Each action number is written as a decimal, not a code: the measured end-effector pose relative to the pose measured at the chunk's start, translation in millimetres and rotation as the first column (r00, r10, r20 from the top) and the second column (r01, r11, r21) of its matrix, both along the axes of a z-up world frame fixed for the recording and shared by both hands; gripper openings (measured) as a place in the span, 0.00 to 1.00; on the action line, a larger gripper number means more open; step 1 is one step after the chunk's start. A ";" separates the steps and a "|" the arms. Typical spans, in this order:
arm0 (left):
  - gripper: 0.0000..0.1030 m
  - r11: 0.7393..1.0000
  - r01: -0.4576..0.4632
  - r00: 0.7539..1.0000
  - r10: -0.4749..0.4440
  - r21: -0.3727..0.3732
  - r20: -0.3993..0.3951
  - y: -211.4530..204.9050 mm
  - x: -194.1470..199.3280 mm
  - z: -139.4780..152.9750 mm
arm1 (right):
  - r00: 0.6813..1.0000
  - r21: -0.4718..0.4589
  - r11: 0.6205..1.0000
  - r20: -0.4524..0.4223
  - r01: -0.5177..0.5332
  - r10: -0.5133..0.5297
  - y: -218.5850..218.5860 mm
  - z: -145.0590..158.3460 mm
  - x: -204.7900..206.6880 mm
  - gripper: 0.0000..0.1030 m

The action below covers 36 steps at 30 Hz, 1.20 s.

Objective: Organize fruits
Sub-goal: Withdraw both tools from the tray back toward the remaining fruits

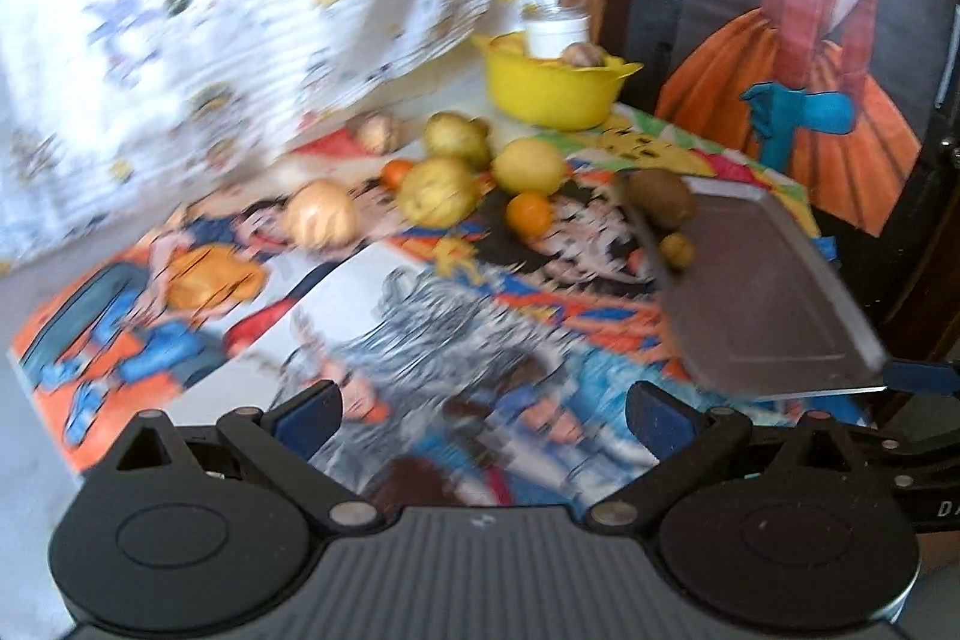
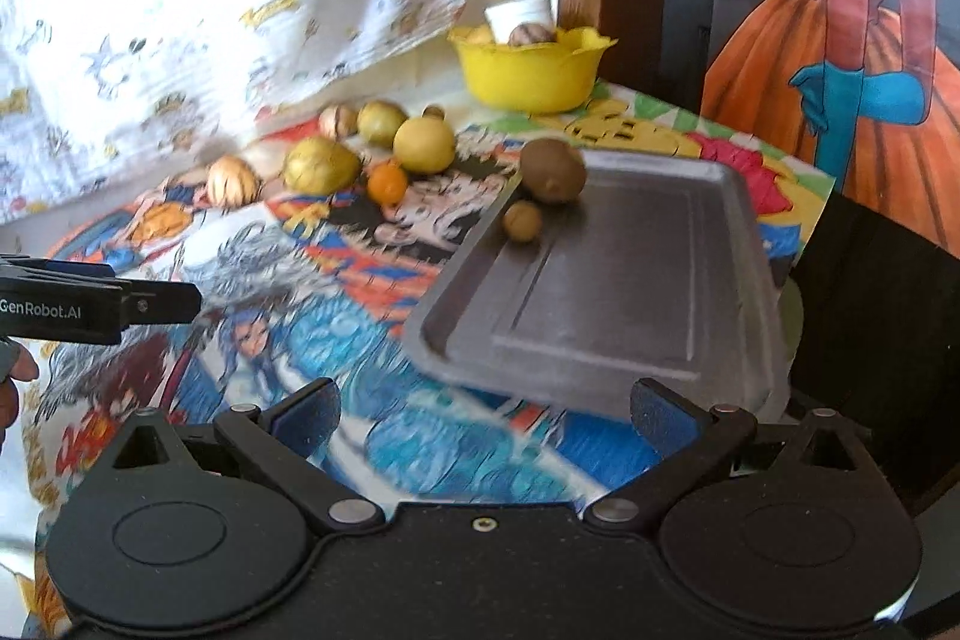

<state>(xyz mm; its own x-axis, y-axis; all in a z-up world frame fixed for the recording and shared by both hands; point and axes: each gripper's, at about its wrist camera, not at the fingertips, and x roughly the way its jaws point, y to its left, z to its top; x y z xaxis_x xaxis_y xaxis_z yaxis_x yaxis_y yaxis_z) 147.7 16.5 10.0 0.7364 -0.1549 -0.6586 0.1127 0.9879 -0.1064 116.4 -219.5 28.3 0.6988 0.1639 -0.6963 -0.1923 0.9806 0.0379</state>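
The one clear piece of lettering is "GenRobot.AI", white on the black side of the left gripper [image 2: 99, 307], which reaches in from the left edge of the right wrist view (the leading "G" is cut by the edge of the view). In the left wrist view, pale letters beginning "DA" stand on the black body of the right gripper [image 1: 936, 511] at the far right edge; the rest runs out of view. The printed cloth [image 2: 288, 292] on the counter shows cartoon figures, with no lettering sharp enough to read.

Left gripper [image 1: 483, 415]: jaws spread wide, nothing held between blue pads. Right gripper [image 2: 483, 415]: jaws likewise spread, empty. Both hovered side by side, pointed forward
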 end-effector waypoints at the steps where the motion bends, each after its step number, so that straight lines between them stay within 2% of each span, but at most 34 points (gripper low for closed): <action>1: 1.00 1.000 -0.009 1.000 0.009 0.004 -0.006 4.0 -2.5 -1.7 | 1.000 0.000 1.000 -0.009 -0.007 0.007 2.9 -0.8 -1.5 0.99; 7: 1.00 0.997 -0.057 0.997 0.059 0.048 -0.039 21.9 -11.0 -9.5 | 0.996 0.015 0.998 -0.053 -0.066 0.067 20.2 -3.2 -3.9 0.99; 13: 1.00 0.995 -0.086 0.994 0.089 0.057 -0.064 33.0 -14.1 -12.3 | 0.989 0.014 0.993 -0.084 -0.120 0.121 34.8 -5.3 -5.6 0.99; 18: 1.00 0.994 -0.089 0.993 0.094 0.069 -0.073 37.0 -10.3 -10.2 | 0.984 0.029 0.987 -0.078 -0.161 0.163 40.6 -5.1 -4.6 0.99; 26: 1.00 0.995 -0.068 0.996 0.072 0.075 -0.057 54.9 11.2 7.5 | 0.961 0.014 0.962 0.058 -0.271 0.270 45.8 25.0 10.0 0.99; 32: 1.00 0.994 -0.075 0.997 0.077 0.079 -0.019 69.2 32.6 25.6 | 0.921 -0.059 0.935 0.164 -0.348 0.353 49.4 67.4 47.6 0.99; 36: 1.00 0.992 -0.073 0.997 0.071 0.106 0.019 75.2 47.1 37.9 | 0.896 -0.048 0.920 0.213 -0.389 0.389 49.1 100.1 75.2 0.99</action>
